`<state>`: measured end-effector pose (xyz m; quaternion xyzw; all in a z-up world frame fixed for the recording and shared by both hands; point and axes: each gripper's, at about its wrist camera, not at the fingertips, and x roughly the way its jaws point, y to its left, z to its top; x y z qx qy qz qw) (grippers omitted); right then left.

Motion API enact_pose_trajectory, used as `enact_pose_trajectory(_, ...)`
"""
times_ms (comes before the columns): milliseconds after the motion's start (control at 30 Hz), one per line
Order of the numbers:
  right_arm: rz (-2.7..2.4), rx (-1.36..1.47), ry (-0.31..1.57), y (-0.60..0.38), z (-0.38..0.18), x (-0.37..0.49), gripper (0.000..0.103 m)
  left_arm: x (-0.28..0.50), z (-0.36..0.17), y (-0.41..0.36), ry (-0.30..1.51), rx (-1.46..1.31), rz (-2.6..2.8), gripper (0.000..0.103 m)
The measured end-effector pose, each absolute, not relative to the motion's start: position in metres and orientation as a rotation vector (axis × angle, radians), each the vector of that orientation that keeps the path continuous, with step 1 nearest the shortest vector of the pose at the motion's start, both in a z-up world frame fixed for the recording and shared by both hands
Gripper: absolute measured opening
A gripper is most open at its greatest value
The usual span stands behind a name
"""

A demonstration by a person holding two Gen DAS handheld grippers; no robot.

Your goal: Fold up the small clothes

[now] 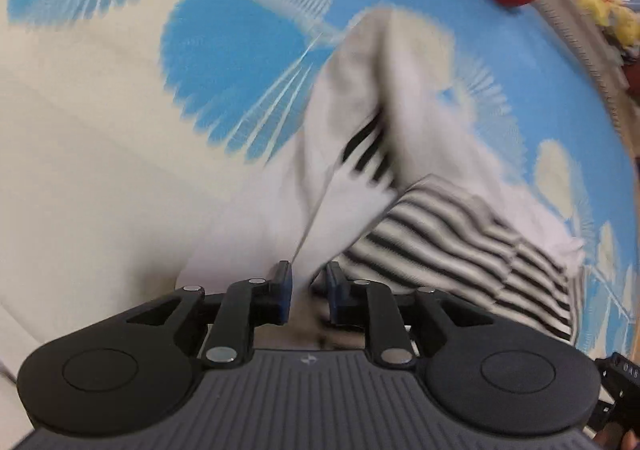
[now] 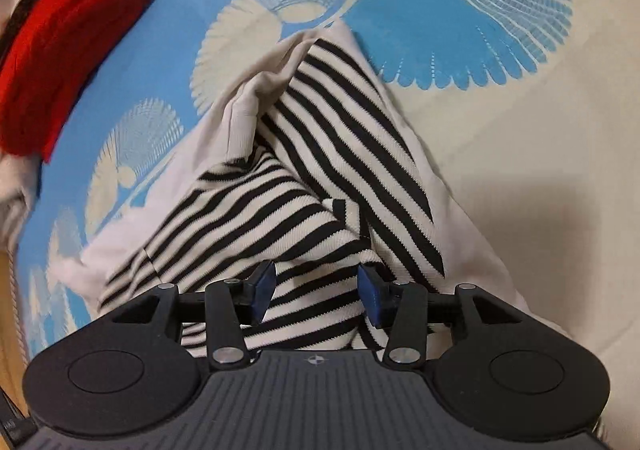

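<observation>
The small garment, black-and-white striped knit with plain pale grey panels [image 2: 320,153], lies crumpled on the blue and cream sheet with a fan-shaped print [image 2: 500,121]. It is partly folded, with a striped sleeve lying across the striped body.

Right hand-held gripper [image 2: 316,292]: pointed steeply down over the striped fabric, jaws moderately apart. The blue pads [image 2: 370,300] stand on either side of a striped fold and do not press it.

Left hand-held gripper [image 1: 309,292]: jaws at a narrow gap over the pale grey edge of the garment. This view is blurred; no fabric is seen clamped between its pads.

A red knitted item [image 2: 68,49] lies well apart, at the edge of the sheet.
</observation>
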<state>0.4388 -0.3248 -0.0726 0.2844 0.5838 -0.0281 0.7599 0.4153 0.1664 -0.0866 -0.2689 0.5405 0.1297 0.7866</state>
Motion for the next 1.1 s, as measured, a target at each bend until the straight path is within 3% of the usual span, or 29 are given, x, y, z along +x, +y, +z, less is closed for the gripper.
enact_pose_trajectory(100,-0.03,0.589,1.171,-0.327,-0.046,0.439,0.049,0.415,-0.062,0.154,1.065,-0.51,0.192,0.018)
enact_pose_trajectory(200,0.031,0.573,1.124,-0.322,-0.035,0.439,0.051,0.416,-0.065,0.144,1.084,-0.528,0.133,0.018)
enact_pose_trajectory(367,-0.067,0.575,1.272,-0.33,-0.065,0.436,0.052,0.412,-0.1,0.148,1.259,-0.546,0.18,0.018)
enact_pose_trajectory(433,-0.14,0.556,1.279,-0.338,-0.066,0.431,0.052,0.407,-0.097,0.155,1.249,-0.549,0.208,0.018)
enact_pose_trajectory(800,-0.105,0.479,0.966,-0.354,0.015,0.408,0.052,0.369,-0.001,0.138,0.977,-0.474,0.056,0.018)
enact_pose_trajectory(1033,0.051,0.374,0.786,-0.35,0.098,0.319,0.055,0.282,0.063,0.131,0.887,-0.376,0.004,0.018)
enact_pose_trajectory(1100,0.077,0.369,0.775,-0.359,0.106,0.286,0.056,0.25,0.071,0.127,0.871,-0.344,-0.015,0.023)
